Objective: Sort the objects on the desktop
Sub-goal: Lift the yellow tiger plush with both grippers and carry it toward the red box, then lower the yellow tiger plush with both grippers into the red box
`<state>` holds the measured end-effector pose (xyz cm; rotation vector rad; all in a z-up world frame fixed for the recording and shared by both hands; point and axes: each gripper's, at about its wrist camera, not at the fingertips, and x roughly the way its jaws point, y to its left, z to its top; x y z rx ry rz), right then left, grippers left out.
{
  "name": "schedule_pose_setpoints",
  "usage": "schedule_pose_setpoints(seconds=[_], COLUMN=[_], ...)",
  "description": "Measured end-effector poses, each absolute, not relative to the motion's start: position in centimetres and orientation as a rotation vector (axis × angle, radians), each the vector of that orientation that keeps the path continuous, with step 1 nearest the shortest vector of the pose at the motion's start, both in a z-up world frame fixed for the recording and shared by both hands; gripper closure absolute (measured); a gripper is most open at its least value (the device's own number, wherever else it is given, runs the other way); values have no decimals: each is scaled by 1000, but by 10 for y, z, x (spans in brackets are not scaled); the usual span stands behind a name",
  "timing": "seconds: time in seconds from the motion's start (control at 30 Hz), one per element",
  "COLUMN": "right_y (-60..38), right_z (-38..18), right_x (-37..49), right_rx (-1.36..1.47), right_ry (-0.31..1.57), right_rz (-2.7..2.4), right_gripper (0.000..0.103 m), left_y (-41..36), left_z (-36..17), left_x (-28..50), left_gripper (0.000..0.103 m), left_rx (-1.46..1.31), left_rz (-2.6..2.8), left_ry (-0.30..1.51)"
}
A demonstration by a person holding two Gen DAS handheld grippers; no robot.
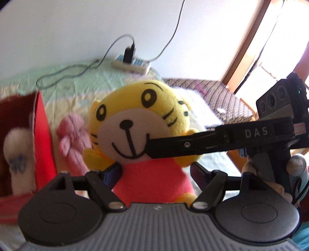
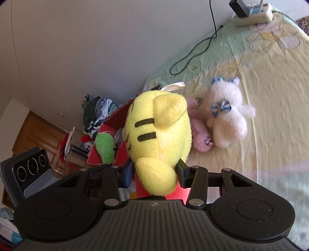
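A yellow tiger plush [image 1: 139,115] in a red shirt is held up above the bed, facing the left wrist camera. My left gripper [image 1: 156,171] is shut on its red body, one finger on each side. My right gripper [image 1: 154,148] reaches in from the right, level with the tiger's cheek. In the right wrist view the tiger plush [image 2: 158,131] shows its back, and my right gripper [image 2: 154,173] is shut on its lower part, with both fingers against the fabric. The grip points themselves are hidden by the plush.
A pink plush [image 2: 200,135] and a white bear plush [image 2: 227,119] with blue bows lie on the pale bed sheet [image 2: 270,96]. A red box [image 2: 115,123] holding a green plush [image 2: 105,146] stands to the left. A power strip [image 2: 253,13] and a cable [image 2: 193,50] lie by the wall.
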<state>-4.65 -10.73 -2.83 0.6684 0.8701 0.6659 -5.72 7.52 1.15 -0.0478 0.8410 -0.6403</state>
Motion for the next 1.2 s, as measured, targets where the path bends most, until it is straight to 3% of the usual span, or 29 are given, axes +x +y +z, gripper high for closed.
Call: schedule_pose_setpoints(seconds=[0.47,0.77,1.2], right_y=[4,111,174], right_z=[49,50,18], right_x=[-32,3,32], right_rx=[616,493,252], right_ry=[605,668,937], right_rz=[646,579,430], right_gripper=[56,56,57], left_y=[225,316,337], left_z=[77,54,-16], left_x=[-30,5,43], left_gripper=[26,26,26], left_rx=[-95,-190,-256], left_rz=[-707,-696,-728], left_ry=[640,712,933])
